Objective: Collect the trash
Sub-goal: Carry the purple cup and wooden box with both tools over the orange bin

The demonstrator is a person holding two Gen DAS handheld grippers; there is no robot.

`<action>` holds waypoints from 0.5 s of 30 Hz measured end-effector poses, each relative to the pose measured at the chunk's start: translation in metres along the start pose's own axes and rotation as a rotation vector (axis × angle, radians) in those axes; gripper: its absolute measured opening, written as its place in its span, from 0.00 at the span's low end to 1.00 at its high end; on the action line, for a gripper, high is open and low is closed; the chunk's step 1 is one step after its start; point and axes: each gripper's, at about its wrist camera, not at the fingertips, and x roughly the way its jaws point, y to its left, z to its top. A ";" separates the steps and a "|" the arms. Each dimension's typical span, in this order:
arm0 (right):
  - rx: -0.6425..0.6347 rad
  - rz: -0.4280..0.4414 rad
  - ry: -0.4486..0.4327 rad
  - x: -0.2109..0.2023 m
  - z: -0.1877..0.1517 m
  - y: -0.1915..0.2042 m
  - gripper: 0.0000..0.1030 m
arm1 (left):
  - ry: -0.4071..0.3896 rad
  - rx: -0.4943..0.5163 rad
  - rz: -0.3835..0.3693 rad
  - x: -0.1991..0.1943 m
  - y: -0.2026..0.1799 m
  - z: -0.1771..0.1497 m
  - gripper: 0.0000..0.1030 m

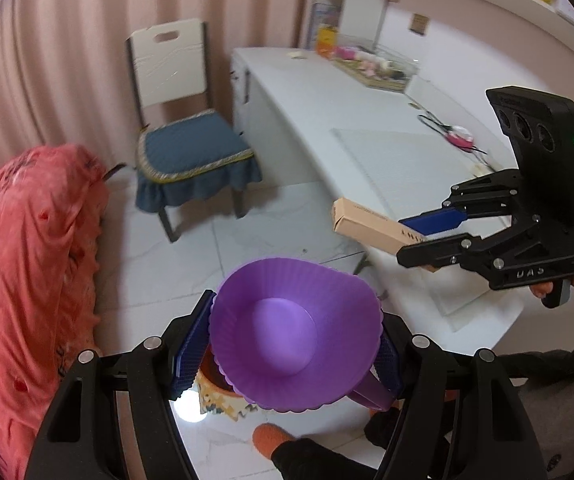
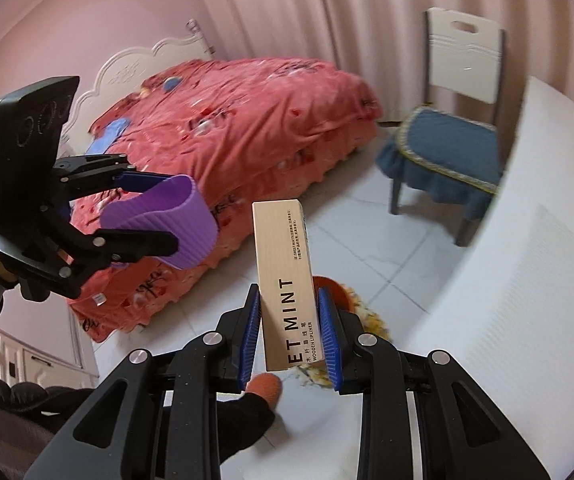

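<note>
Your left gripper (image 1: 293,354) squeezes a purple cup (image 1: 293,330); your right gripper (image 2: 289,338) clamps a box (image 2: 285,280), both above the bin (image 2: 337,292).

silicone cup (image 1: 295,332): purple, fluted ribbing on the wall
carton (image 2: 285,284): pale tan, black lettering
left gripper (image 1: 293,354): black frame, blue ribbed pads
right gripper (image 2: 289,344): black frame, blue ribbed pads
bedspread (image 2: 223,120): coral red, scattered floral print
chair (image 1: 167,64): white back, dark frame
chair cushion (image 1: 193,148): slate blue, yellow patterned trim
curtain (image 1: 67,40): pale pink
desk (image 1: 327,104): white
floor (image 1: 271,220): white tile, grey veining
slipper (image 2: 265,386): orange
</note>
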 end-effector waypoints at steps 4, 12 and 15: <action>0.013 0.020 0.049 0.048 0.016 0.005 0.28 | 0.029 -0.053 0.007 0.017 0.039 -0.009 0.69; 0.064 0.029 0.162 0.148 0.026 -0.003 0.28 | 0.106 -0.092 -0.039 0.066 0.092 -0.027 0.69; 0.080 0.021 0.190 0.174 0.025 -0.012 0.28 | 0.131 -0.090 -0.069 0.090 0.104 -0.032 0.69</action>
